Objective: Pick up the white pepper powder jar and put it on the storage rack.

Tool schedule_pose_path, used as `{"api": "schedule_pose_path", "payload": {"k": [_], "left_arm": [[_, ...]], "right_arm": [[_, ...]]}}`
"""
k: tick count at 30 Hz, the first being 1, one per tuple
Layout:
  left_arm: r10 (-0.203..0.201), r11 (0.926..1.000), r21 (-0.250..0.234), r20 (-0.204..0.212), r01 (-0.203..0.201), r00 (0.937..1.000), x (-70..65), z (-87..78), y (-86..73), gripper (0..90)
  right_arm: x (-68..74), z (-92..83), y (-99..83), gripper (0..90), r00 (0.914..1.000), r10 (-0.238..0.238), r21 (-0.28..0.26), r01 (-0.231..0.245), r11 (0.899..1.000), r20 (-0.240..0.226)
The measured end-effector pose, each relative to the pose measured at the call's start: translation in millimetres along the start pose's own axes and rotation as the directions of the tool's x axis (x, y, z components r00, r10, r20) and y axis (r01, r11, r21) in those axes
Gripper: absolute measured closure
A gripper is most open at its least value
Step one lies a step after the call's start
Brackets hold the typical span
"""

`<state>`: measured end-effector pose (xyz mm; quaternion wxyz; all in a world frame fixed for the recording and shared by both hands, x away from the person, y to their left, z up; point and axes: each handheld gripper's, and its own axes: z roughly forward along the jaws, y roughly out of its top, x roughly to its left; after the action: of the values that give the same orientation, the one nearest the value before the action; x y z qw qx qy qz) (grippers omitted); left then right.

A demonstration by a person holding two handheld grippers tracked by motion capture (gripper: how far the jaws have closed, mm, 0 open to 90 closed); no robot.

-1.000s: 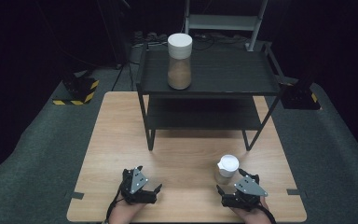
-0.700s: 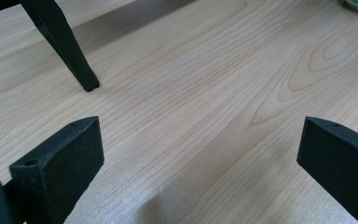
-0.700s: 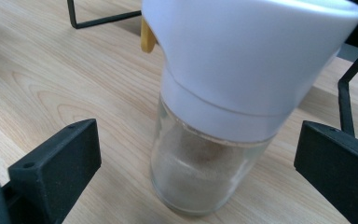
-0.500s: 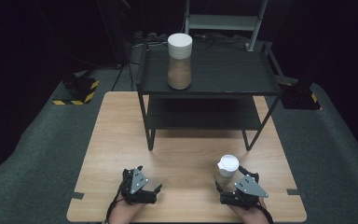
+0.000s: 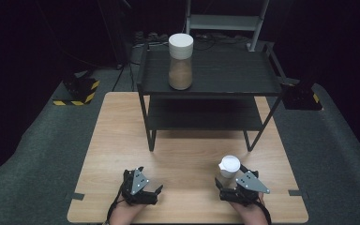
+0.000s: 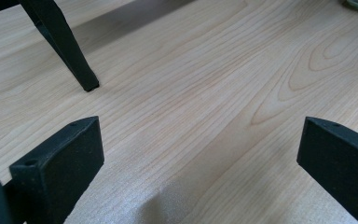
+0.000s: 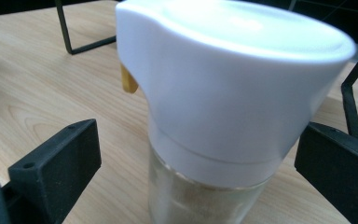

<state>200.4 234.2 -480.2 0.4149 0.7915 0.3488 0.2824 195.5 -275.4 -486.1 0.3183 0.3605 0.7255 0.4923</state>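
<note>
A small glass jar with a white lid point(image 5: 228, 167) point(image 7: 223, 107) stands on the wooden table point(image 5: 187, 154) at the front right, with brown powder inside. My right gripper point(image 5: 228, 180) point(image 7: 198, 172) is open, and the jar stands between its two jaws with a gap on each side. My left gripper point(image 5: 152, 183) point(image 6: 200, 158) is open near the front left, low over bare wood with nothing between its jaws. A taller white-lidded jar point(image 5: 181, 61) of brown powder stands on the top of the black shelf point(image 5: 243, 75).
The black two-tier shelf stands across the back half of the table; one of its legs point(image 6: 65, 46) is just ahead of my left gripper. A lower shelf board point(image 5: 201, 115) sits under the top. Dark floor surrounds the table; a yellow-black striped block point(image 5: 77, 91) lies at left.
My right gripper has crept slightly forward around the small jar. The left gripper and the jars have not visibly moved.
</note>
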Motion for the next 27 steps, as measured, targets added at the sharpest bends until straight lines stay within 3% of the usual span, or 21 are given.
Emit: {"api": "schedule_pose_path", "payload": {"k": [7, 21, 27], "left_arm": [[-0.001, 1.0, -0.001, 0.0, 0.001, 1.0, 0.0, 0.0, -0.1, 0.9], [0.002, 1.0, 0.001, 0.001, -0.002, 1.0, -0.1, 0.1, 0.2, 0.8], [0.003, 1.0, 0.002, 0.002, -0.003, 1.0, -0.1, 0.1, 0.3, 0.9]], "right_arm": [[0.1, 0.9, -3.3, 0.6, 0.9997, 0.021, -0.026, -0.02, 0.999, 0.01], [-5.0, 0.5, -16.2, 19.2, 0.9985, 0.054, -0.073, -0.054, 0.996, -0.004], [-10.7, 1.6, -23.2, 27.3, 0.9957, 0.089, -0.106, -0.091, 0.99, -0.026]]}}
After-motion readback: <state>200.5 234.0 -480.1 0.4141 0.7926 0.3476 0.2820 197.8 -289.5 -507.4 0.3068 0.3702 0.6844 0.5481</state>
